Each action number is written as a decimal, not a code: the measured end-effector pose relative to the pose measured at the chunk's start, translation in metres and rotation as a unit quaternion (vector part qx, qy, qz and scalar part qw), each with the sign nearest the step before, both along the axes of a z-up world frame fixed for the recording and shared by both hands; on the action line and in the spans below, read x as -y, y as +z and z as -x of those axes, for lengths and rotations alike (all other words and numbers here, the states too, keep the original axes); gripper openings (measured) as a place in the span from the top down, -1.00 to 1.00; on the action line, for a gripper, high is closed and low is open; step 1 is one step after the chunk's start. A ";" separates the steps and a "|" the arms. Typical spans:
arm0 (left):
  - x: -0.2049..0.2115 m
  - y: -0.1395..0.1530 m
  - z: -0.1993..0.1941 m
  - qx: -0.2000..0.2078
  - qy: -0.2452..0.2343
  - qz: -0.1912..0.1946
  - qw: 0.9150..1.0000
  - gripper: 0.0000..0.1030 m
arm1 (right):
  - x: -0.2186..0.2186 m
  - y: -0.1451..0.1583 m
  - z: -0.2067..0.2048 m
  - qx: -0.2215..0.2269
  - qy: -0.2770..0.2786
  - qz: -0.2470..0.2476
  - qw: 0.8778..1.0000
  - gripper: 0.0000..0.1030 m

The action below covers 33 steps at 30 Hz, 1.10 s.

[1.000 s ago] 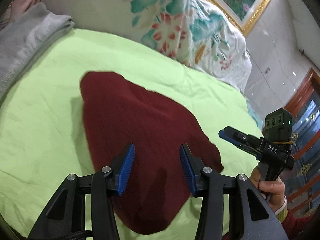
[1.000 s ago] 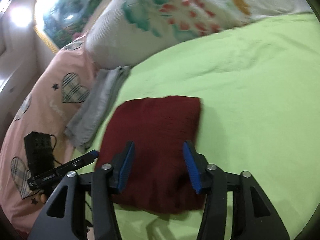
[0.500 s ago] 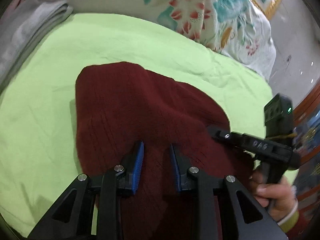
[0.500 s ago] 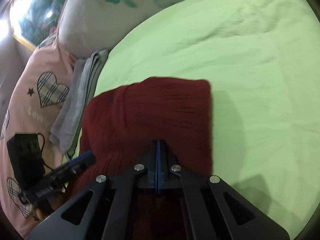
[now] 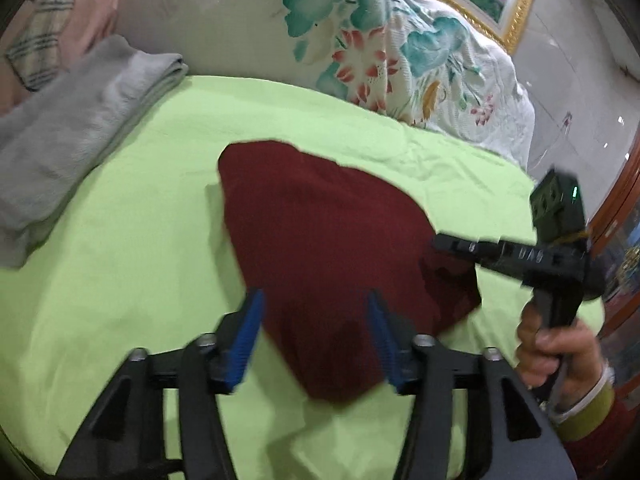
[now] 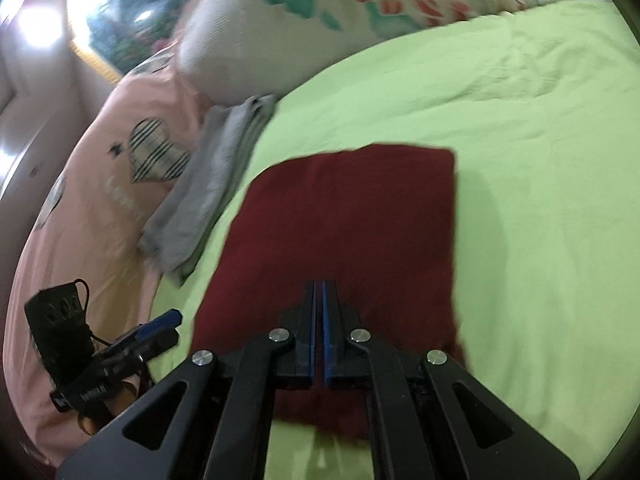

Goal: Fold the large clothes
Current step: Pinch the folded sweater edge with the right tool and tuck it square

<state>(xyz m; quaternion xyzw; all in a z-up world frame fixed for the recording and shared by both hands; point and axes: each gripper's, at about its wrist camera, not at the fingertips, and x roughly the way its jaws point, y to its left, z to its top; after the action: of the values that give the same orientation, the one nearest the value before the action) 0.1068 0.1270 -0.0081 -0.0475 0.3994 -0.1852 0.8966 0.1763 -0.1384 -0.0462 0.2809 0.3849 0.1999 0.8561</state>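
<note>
— Two tools, what changed?
— My left tool [image 5: 314,340] has sprung wide open again, gripping nothing; my right tool [image 6: 319,332] stays pinched shut over the folded maroon garment [image 6: 352,232] on the green bed [image 6: 540,160].
— Meaning?
— Fold's probably finished.

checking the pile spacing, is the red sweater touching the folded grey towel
Apart. The left wrist view shows a strip of green sheet between the red sweater and the grey towel; the right wrist view shows the same gap.

Black tongs [image 5: 314,312], blue ribbed pads [image 5: 248,336], silver screws; red sleeve [image 5: 608,436], yellow-green cuff.
</note>
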 end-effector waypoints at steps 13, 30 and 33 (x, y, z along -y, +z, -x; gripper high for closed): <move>0.037 -0.048 0.033 0.034 0.084 -0.184 0.979 0.29 | 0.009 -0.038 0.021 -0.043 -0.041 0.047 0.997 0.98; -0.001 0.011 0.044 0.076 -0.093 -0.003 0.993 0.43 | -0.004 -0.009 0.031 -0.001 -0.004 0.037 0.999 0.95; 0.005 -0.003 0.017 0.046 -0.134 0.015 0.990 0.49 | -0.014 -0.006 0.031 0.007 0.015 0.035 0.999 0.95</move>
<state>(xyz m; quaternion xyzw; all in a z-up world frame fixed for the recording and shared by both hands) 0.0896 0.1219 -0.0111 0.0015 0.3580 -0.3112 0.8804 0.1458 -0.1249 -0.0524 0.2437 0.3900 0.2014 0.8649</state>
